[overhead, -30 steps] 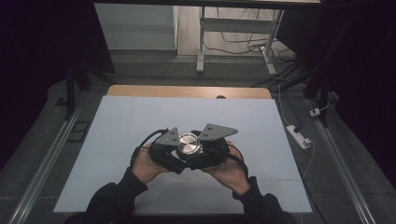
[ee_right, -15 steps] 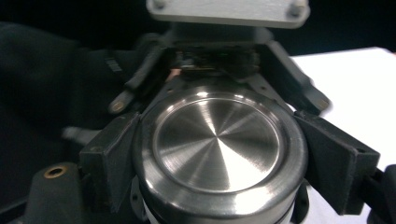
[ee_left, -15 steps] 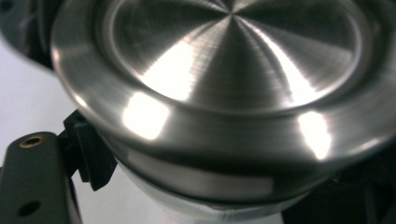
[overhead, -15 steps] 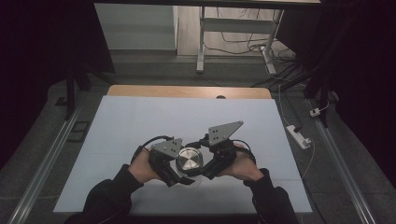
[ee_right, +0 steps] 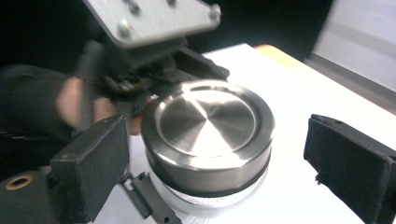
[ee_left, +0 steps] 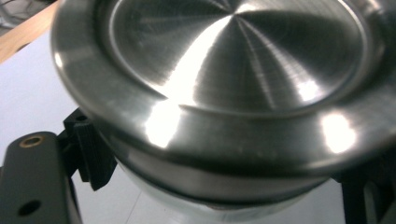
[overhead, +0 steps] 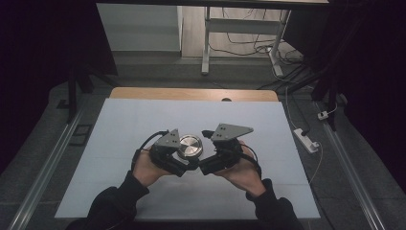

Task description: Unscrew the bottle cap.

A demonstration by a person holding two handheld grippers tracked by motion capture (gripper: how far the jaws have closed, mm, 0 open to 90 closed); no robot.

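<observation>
Both hands are sitting a little farther up the white table (overhead: 119, 124) than a moment ago. Right gripper (overhead: 203, 168) jaws have just been opening, standing apart either side of the steel jar (ee_right: 208, 135), not pressing. Left gripper (overhead: 184, 167) is clamping the jar, holding it between the two hands.

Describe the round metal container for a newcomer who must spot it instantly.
On the white table, near its middle, two hands hold black grippers. Between them sits the round brushed-steel lidded container, clamped by the left gripper. It is the one shiny silver disc among dark, angular parts.
</observation>
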